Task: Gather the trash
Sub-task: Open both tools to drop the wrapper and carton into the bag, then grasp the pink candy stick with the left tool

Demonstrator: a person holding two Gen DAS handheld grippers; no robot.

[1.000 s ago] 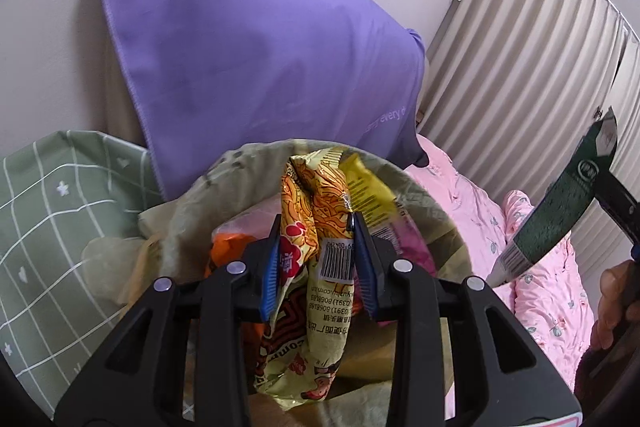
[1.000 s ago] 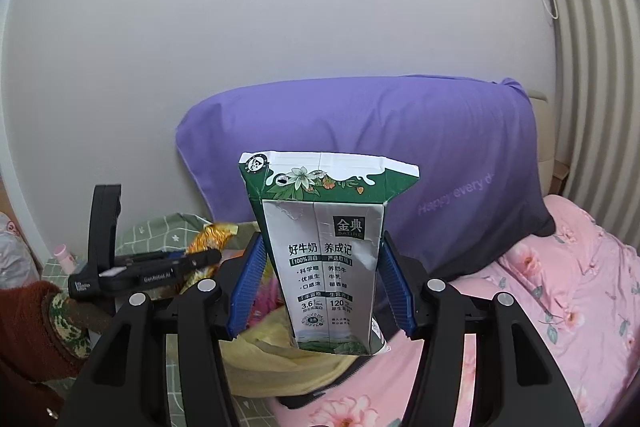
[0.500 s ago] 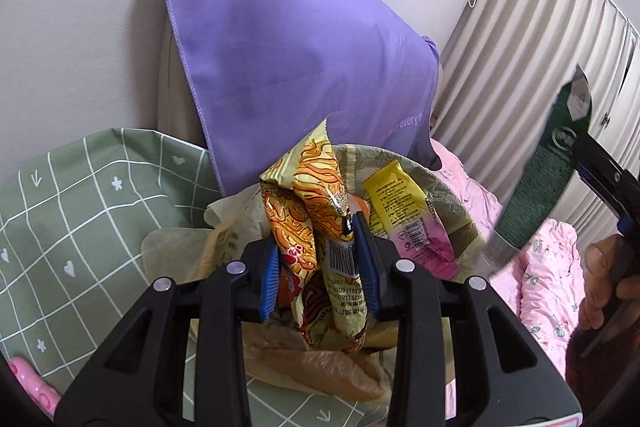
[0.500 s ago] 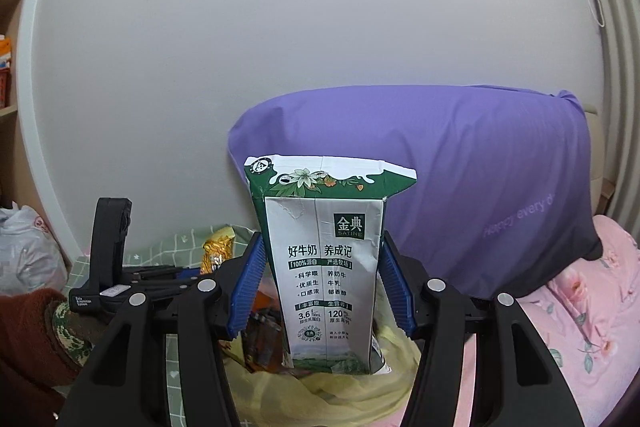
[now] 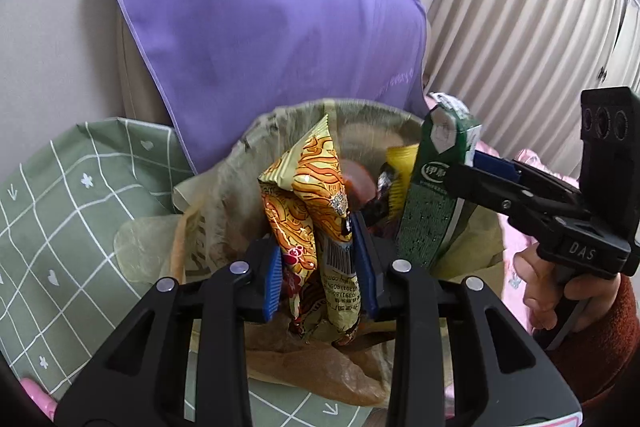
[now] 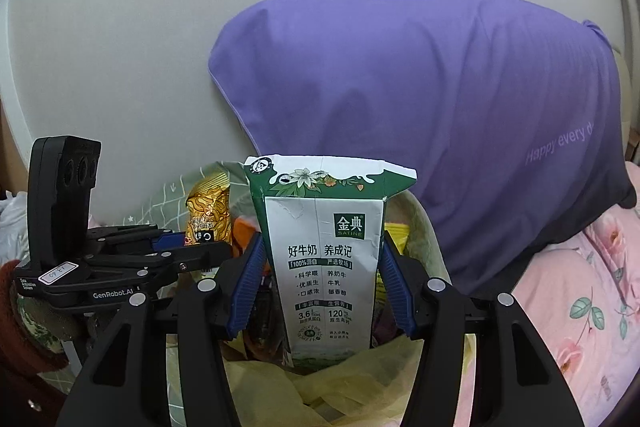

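Two claws hold trash over the lined bin [image 5: 280, 131]. Left claw [image 5: 320, 263] pinches an orange snack wrapper [image 5: 308, 195] above the bin mouth. Right claw [image 6: 320, 283] pinches an upright milk carton [image 6: 324, 259], base inside the bag.

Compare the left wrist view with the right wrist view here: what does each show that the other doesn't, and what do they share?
Only the left wrist view shows the curtain, the barcode on the noodle packet clamped in the left gripper, and the hand holding the right gripper.

Only the right wrist view shows the milk carton's printed front panel and the pillow's "Happy every" lettering in full.

Both show the purple pillow, the yellowish trash bag, the green grid sheet, the pink floral bedding, both grippers and both held items.
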